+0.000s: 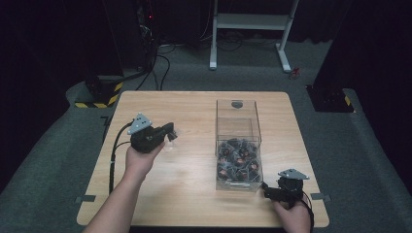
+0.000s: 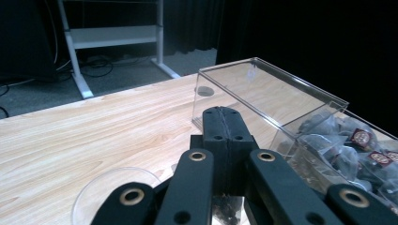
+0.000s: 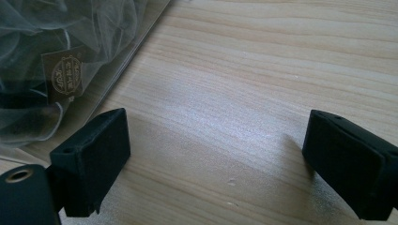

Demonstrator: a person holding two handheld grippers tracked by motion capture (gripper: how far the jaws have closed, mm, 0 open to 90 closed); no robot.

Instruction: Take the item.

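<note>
Fingers (image 2: pixel 225 126) together, perhaps pinching bag

**One overhead camera, two riding low on the tongs**

The high view looks forward and down over the whole surface (image 1: pixel 194 104). The left gripper view sits low, facing along the wood toward the clear box (image 2: pixel 263 86). The right gripper view hovers close above the wood, the same box (image 3: pixel 70 56) at its edge.

Black two-jaw tool (image 1: pixel 171 132), brass-ringed screws, grey three-cornered plate, black cable
</note>
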